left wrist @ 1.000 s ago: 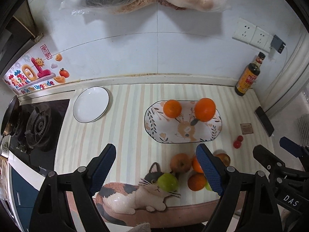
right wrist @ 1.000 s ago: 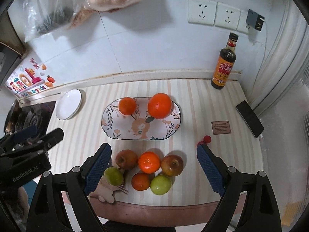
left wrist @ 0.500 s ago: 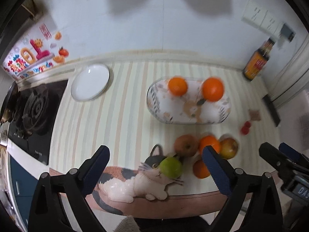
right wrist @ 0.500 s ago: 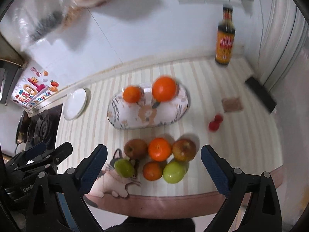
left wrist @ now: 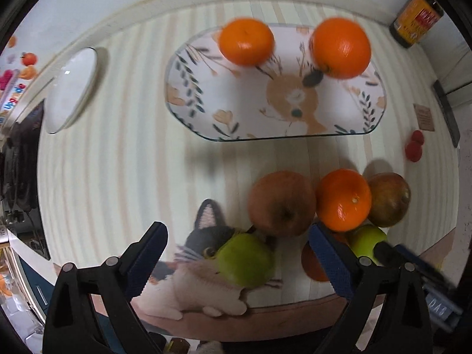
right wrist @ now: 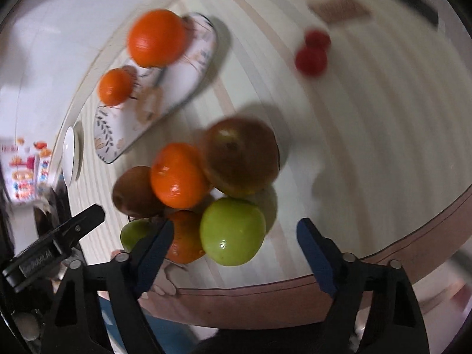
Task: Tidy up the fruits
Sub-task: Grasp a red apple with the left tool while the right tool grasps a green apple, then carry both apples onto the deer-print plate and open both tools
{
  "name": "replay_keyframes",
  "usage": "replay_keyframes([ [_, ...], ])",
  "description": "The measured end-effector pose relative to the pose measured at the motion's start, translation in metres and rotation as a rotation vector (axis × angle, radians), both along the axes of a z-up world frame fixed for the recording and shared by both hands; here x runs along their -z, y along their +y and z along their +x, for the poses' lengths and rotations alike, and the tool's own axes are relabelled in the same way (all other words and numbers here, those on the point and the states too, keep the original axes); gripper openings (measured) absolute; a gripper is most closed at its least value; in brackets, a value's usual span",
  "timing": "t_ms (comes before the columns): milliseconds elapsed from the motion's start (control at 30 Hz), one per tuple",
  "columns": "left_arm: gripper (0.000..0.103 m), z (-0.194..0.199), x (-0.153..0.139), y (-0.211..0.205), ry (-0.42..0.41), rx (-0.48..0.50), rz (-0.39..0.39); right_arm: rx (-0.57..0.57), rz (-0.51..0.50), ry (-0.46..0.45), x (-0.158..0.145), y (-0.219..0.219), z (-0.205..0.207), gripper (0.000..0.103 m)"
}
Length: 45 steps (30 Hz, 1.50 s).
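A patterned oval plate (left wrist: 339,112) holds two oranges (left wrist: 246,41) (left wrist: 341,47). In front of it lies a cluster of fruit: a brown-red apple (left wrist: 281,203), an orange (left wrist: 343,200), another red apple (left wrist: 389,200), and a green apple (left wrist: 246,261) on the cat picture. My left gripper (left wrist: 237,246) is open, low over that green apple. My right gripper (right wrist: 234,237) is open around another green apple (right wrist: 233,231), with an orange (right wrist: 184,237) by its left finger.
A white round plate (left wrist: 70,90) sits at the left near the stove. A sauce bottle (left wrist: 416,19) stands at the back right. Two small red fruits (left wrist: 414,147) and a phone (left wrist: 447,112) lie at the right. The counter's front edge is close below the cluster.
Both grippers have dropped and moved forward toward the fruit cluster. The fruit looks much larger now. The right view has tilted to the left.
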<state>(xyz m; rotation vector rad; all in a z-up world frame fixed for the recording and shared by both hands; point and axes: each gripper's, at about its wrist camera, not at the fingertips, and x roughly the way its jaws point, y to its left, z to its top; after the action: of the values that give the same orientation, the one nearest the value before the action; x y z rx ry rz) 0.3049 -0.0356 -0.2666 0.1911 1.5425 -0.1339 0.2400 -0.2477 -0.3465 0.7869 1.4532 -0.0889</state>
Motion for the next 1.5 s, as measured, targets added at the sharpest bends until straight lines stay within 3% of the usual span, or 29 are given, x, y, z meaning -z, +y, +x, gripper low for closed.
replay_keyframes([
  [133,0.099,0.008,0.022,-0.009,0.061,0.018,-0.011,0.043,0.087,0.024,0.026,0.003,-0.003,0.074],
  [200,0.099,0.011,0.032,-0.014,0.095,0.026,-0.033,0.052,0.109,0.026,0.034,0.005,-0.004,0.061],
  [300,0.099,0.013,0.048,-0.018,0.147,0.032,-0.057,0.045,0.106,0.018,0.034,0.006,-0.003,0.059],
  [367,0.097,0.015,0.045,-0.015,0.113,0.014,-0.073,0.022,0.084,0.028,0.029,0.008,-0.001,0.059],
  [500,0.062,0.017,0.039,-0.012,0.108,-0.005,-0.194,-0.029,0.032,0.046,0.024,0.010,-0.002,0.059],
  [633,0.062,0.008,0.035,-0.022,0.061,0.066,-0.143,-0.086,-0.003,0.055,0.022,0.014,0.000,0.059],
  [867,0.062,-0.008,0.032,-0.015,0.005,0.107,-0.029,-0.242,-0.136,0.063,0.014,0.032,0.002,0.059],
  [967,0.064,-0.002,0.035,-0.004,0.036,0.067,-0.072,-0.268,-0.168,0.053,0.013,0.040,0.006,0.060],
  [1233,0.064,0.002,0.046,-0.003,0.071,0.066,-0.068,-0.254,-0.145,0.080,0.018,0.043,0.009,0.060],
  [1400,0.063,0.021,0.044,0.006,0.038,0.051,-0.059,-0.281,-0.166,0.072,0.015,0.047,0.007,0.059],
  [1500,0.063,0.017,0.028,0.011,0.004,0.035,-0.075,-0.291,-0.168,0.050,0.003,0.048,0.007,0.059],
])
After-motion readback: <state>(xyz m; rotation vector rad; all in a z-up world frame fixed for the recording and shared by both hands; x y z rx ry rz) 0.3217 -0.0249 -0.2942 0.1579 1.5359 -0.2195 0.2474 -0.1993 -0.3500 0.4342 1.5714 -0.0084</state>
